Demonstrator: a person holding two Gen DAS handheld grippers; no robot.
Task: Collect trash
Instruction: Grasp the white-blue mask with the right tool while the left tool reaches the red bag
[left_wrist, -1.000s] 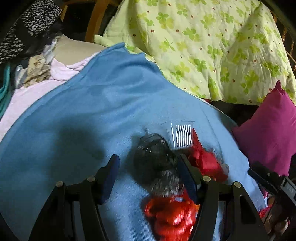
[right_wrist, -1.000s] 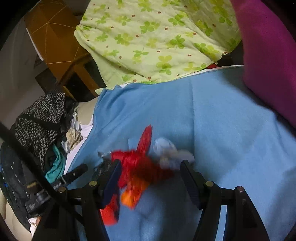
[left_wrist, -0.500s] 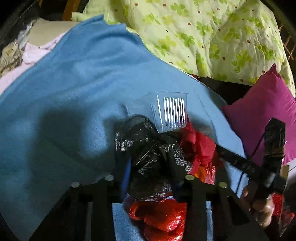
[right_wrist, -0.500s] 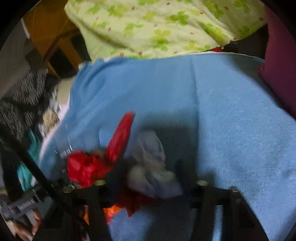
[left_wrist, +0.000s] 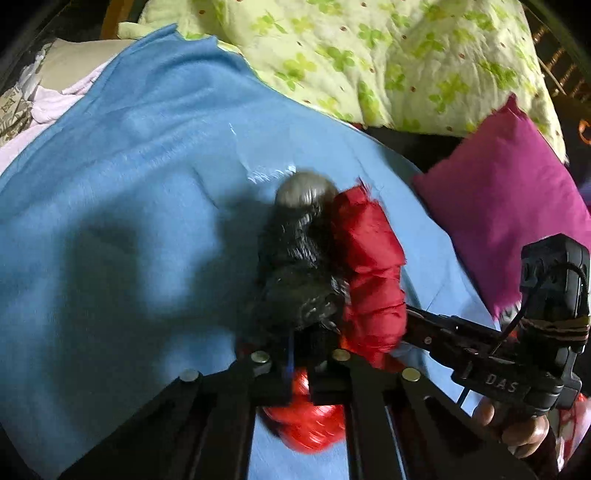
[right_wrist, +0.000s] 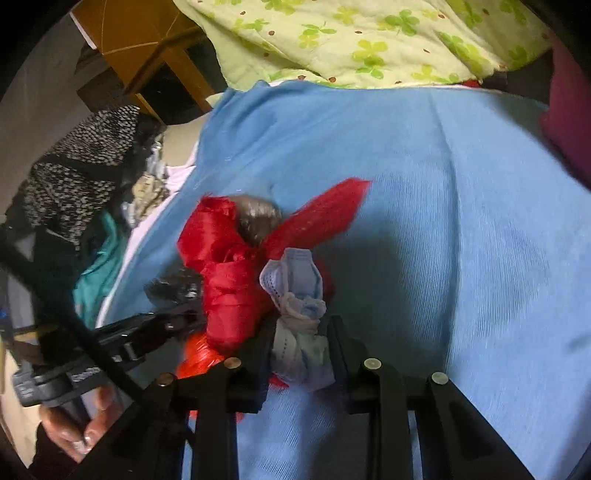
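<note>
My left gripper (left_wrist: 301, 356) is shut on a crumpled black plastic bag (left_wrist: 299, 266), held just above the blue blanket (left_wrist: 129, 221). A red plastic bag (left_wrist: 369, 269) bunches against its right side, and more red plastic (left_wrist: 310, 424) hangs below the jaws. My right gripper (right_wrist: 299, 343) is shut on a crumpled pale blue face mask (right_wrist: 299, 295). The red bag (right_wrist: 225, 280) and the black bag (right_wrist: 258, 218) lie just left of it in the right wrist view. The two grippers are close together, each visible in the other's view.
A green clover-print quilt (left_wrist: 388, 55) lies at the back. A magenta pillow (left_wrist: 509, 199) sits at the right. Piled clothes (right_wrist: 81, 177) and a wooden frame (right_wrist: 147, 48) stand at the left. The blue blanket (right_wrist: 461, 221) spreads wide to the right.
Both grippers have closed: the left on the black bag, the right on the face mask. The clear plastic tray seen earlier by the black bag is out of sight. The trash is bunched tighter together.
</note>
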